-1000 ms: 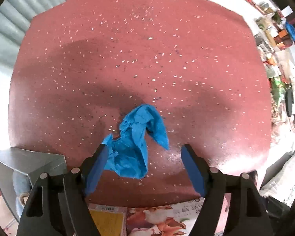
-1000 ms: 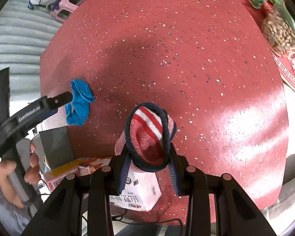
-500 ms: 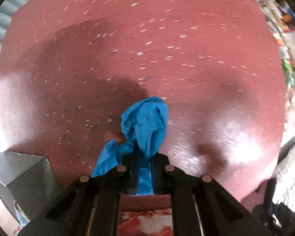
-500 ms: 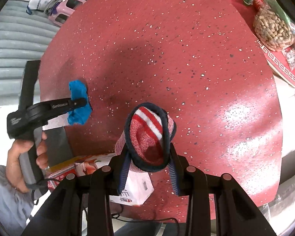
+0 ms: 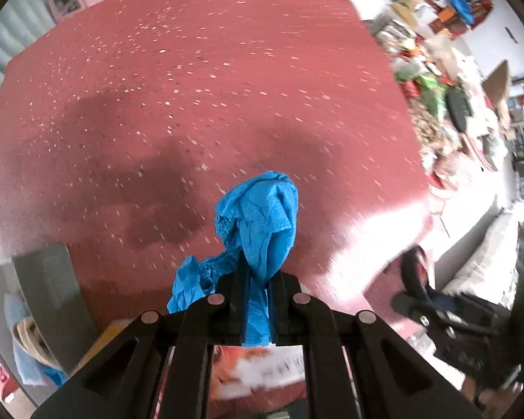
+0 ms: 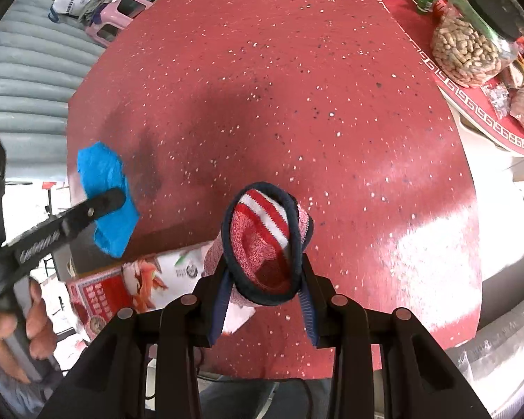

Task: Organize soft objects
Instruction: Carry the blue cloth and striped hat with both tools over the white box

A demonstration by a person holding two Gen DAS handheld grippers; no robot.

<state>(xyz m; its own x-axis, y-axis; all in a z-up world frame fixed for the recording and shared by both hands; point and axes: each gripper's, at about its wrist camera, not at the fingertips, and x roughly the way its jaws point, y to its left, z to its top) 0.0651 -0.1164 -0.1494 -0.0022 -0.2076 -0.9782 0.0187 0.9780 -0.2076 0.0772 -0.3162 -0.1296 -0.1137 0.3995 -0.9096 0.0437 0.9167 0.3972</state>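
Pinching a crumpled blue cloth [image 5: 262,223], the left gripper [image 5: 256,279] has its jaws pressed nearly together on the fabric, which bunches up above the fingertips and spills out to the left of them, lifted clear of the red speckled table [image 5: 227,80]. From the right wrist view the same blue cloth [image 6: 104,188] hangs at the table's left edge, held in the left gripper [image 6: 104,202] with the person's hand [image 6: 21,328] wrapped round its handle. The right gripper [image 6: 265,279] has its jaws spread partway and closed against the sides of a red-and-white striped sock [image 6: 265,244] with a dark navy cuff; the sock stands up between the fingers with its mouth open toward the camera. It sits above the near edge of the table [image 6: 297,87]. Just left of the sock, a printed box [image 6: 139,279] lies at the near-left corner, partly overhanging the edge, and a grey box [image 5: 52,296] stands beside it at the left edge. The wide middle and far stretch of the tabletop is bare, with dark shadows in the centre and a bright glare patch toward the right edge. Beyond the right edge, well apart from both grippers, a second table with a patterned red border carries a jar of peanuts [image 6: 468,52] and other packets. A pink stool [image 6: 115,17] stands past the far-left edge.
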